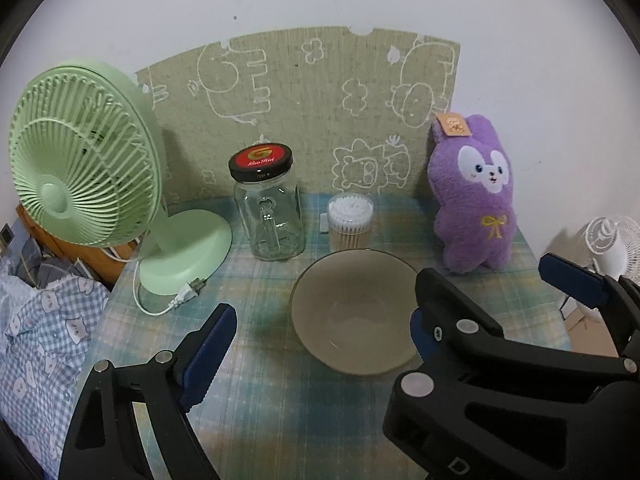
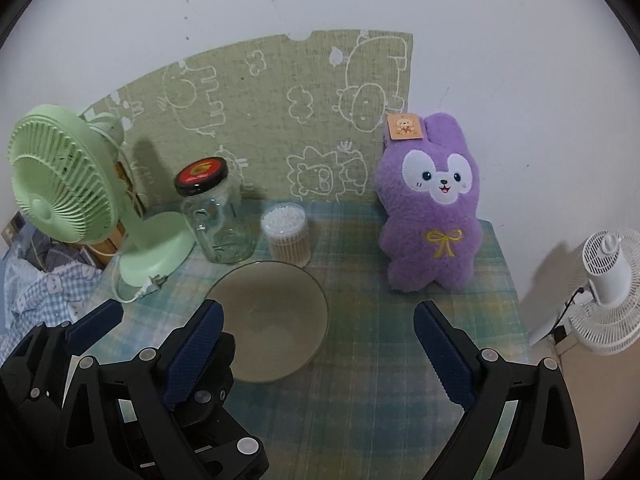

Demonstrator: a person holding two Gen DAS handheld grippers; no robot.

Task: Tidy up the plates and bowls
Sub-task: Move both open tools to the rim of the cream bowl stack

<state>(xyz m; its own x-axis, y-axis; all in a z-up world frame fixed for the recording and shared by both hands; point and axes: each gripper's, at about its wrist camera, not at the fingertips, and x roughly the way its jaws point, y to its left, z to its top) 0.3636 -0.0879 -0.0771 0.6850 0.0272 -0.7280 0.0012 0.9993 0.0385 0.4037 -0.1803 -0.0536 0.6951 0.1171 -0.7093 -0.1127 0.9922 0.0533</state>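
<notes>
While both tongs [image 1: 320, 344] [image 2: 316, 344] gape, bowl [image 1: 352, 312] sits untouched.

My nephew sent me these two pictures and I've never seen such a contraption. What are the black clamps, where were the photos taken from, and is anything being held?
A person holds one hand-held gripper in each hand, with a fisheye camera on each looking along its fingers. One picture comes from the left hand-held gripper, the other from the right hand-held gripper. Both are open and hold nothing. On the checked tablecloth sit a brownish bowl, a glass jar, cotton swabs, a green fan and a purple plush rabbit.
</notes>
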